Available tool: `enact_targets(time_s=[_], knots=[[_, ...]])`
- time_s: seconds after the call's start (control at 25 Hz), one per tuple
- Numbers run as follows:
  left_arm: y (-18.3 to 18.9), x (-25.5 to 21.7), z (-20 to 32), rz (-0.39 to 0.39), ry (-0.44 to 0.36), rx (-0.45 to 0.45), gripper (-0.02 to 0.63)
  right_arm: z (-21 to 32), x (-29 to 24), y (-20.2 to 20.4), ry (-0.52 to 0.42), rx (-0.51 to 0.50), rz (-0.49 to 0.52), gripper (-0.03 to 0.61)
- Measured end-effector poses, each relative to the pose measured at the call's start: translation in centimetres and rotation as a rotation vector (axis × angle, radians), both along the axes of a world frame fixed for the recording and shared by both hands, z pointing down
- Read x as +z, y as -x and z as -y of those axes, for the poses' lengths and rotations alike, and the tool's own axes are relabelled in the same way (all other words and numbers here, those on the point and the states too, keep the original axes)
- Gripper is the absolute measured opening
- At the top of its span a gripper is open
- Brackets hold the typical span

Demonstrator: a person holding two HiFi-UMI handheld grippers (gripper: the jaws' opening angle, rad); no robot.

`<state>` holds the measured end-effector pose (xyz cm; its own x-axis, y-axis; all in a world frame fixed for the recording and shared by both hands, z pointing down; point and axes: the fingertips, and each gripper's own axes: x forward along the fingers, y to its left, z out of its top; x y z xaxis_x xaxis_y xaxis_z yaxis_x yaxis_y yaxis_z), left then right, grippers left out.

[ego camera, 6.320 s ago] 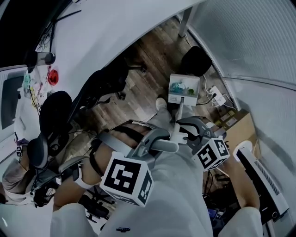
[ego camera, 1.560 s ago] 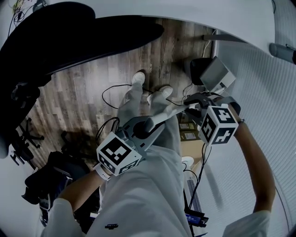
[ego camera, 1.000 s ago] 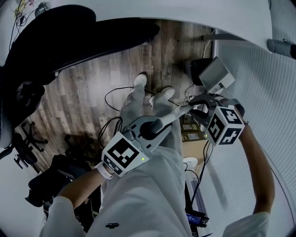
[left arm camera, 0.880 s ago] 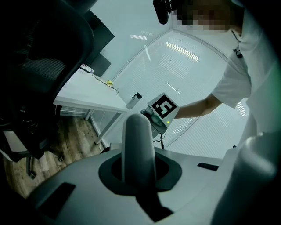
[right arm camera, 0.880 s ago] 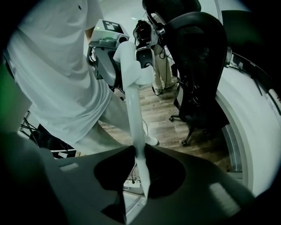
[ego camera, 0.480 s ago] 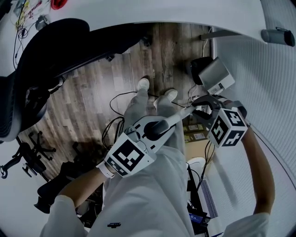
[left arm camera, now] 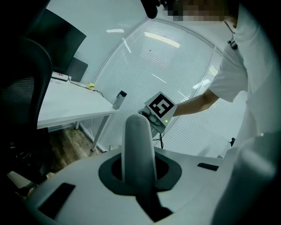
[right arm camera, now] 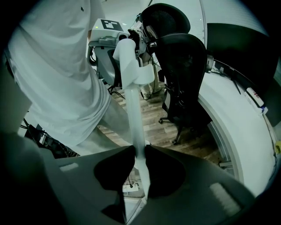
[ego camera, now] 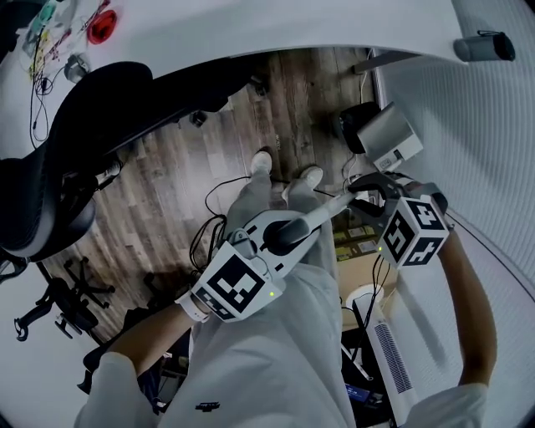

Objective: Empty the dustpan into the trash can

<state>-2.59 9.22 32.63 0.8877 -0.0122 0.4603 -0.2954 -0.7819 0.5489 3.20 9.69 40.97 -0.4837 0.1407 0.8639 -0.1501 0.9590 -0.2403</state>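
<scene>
A long pale dustpan handle (ego camera: 330, 207) runs between my two grippers. My left gripper (ego camera: 280, 236) is shut on its rounded top end (left arm camera: 138, 145). My right gripper (ego camera: 368, 194) is shut on the thin shaft (right arm camera: 136, 118) lower down, close to the pan. The grey dustpan (ego camera: 386, 135) hangs tilted beyond the right gripper, above a dark round trash can (ego camera: 351, 121) on the floor by the wall. In the right gripper view the jaws (right arm camera: 139, 161) pinch the shaft. What the pan holds is hidden.
A black office chair (ego camera: 84, 142) stands at the left under the white desk (ego camera: 209, 25). Cables (ego camera: 217, 188) lie on the wood floor near the person's feet. A cardboard box (ego camera: 359, 251) and a white appliance (ego camera: 389, 351) sit along the ribbed wall (ego camera: 476, 125) at the right.
Both grippers have lifted a little with the handle, and the left one has rolled. The pan stays over the trash can. Both grips are unchanged.
</scene>
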Motion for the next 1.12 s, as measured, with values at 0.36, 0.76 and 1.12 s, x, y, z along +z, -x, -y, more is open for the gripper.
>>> enact_targets(time_s=[0.36, 0.76, 1.12], knots=[[-0.5, -2.6, 0.0, 0.006, -0.077, 0.050, 0.026, 0.3, -2.5, -0.3, -0.075, 0.047, 0.003, 0.089], [0.7, -6.6, 0.2, 0.015, -0.167, 0.073, 0.026, 0.8, -6.2, 1.0, -0.160, 0.063, 0.021, 0.089], [2.6, -8.7, 0.8, 0.056, -0.236, 0.079, 0.026, 1.7, -7.8, 3.5, -0.228, 0.116, 0.071, 0.089]])
